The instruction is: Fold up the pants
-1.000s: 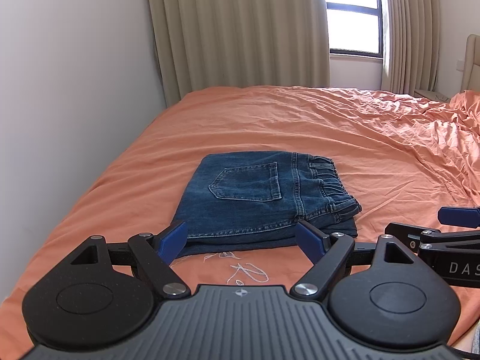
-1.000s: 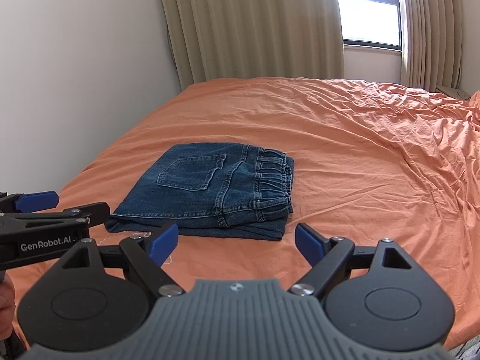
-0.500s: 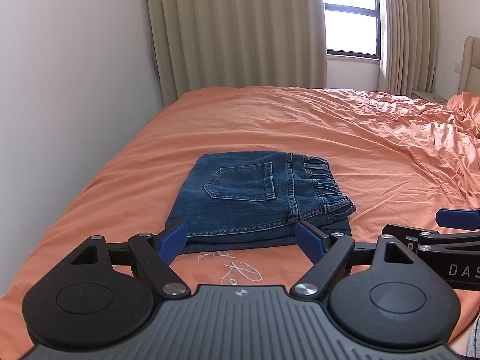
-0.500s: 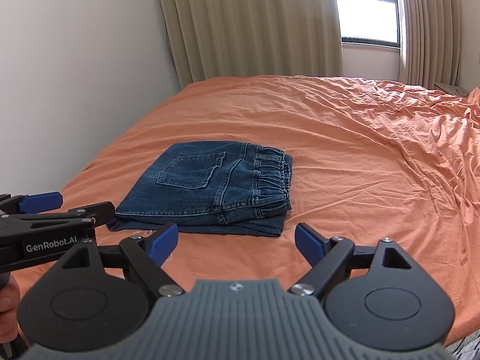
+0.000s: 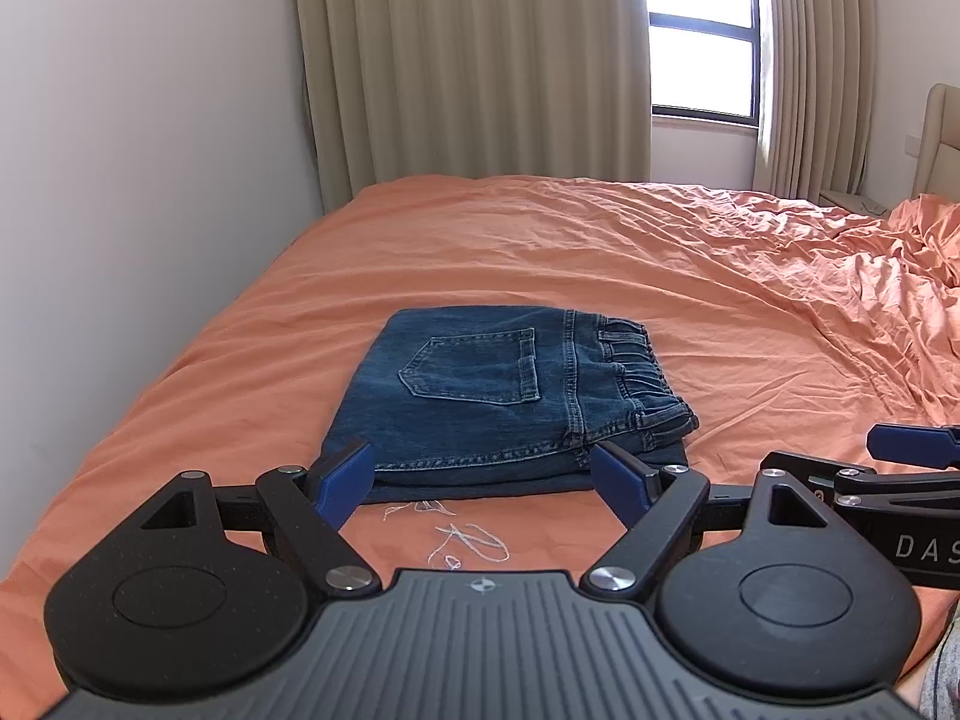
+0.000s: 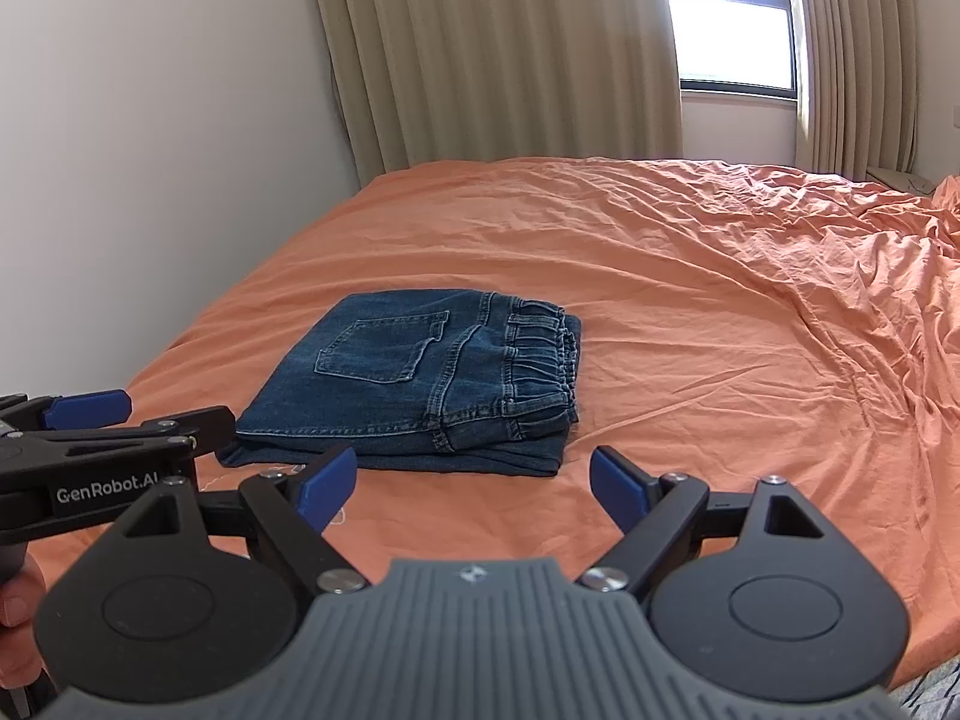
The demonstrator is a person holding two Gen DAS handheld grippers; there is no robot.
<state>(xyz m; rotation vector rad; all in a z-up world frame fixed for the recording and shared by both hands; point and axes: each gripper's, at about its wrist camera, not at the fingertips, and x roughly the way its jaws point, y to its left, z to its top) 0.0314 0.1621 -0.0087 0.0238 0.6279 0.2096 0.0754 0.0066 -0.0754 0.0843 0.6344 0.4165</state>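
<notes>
A: Left gripper (image 5: 486, 483)?
B: Released. Blue fingers (image 5: 347, 480) spread wide, nothing between them. Held just above the orange bedsheet (image 5: 600, 252), at the near edge of the pants (image 5: 498, 402).

A: Right gripper (image 6: 471, 489)?
B: Also released, jaws wide apart and empty. Positioned near and slightly right of the pants, not touching the denim.

A: Location of the pants?
B: Flat on the sheet, left of centre, near the white wall (image 5: 120, 180). Folded into a compact rectangle, back pocket (image 5: 474, 369) facing up, elastic waistband (image 5: 636, 372) along the right side, layered edges toward the near side.

A: Other items?
B: White loose thread (image 5: 462, 540) on the sheet just near of the pants. Beige curtains (image 5: 468, 60) and bright window (image 5: 702, 60) at the far end. Sheet heavily wrinkled to the right.
</notes>
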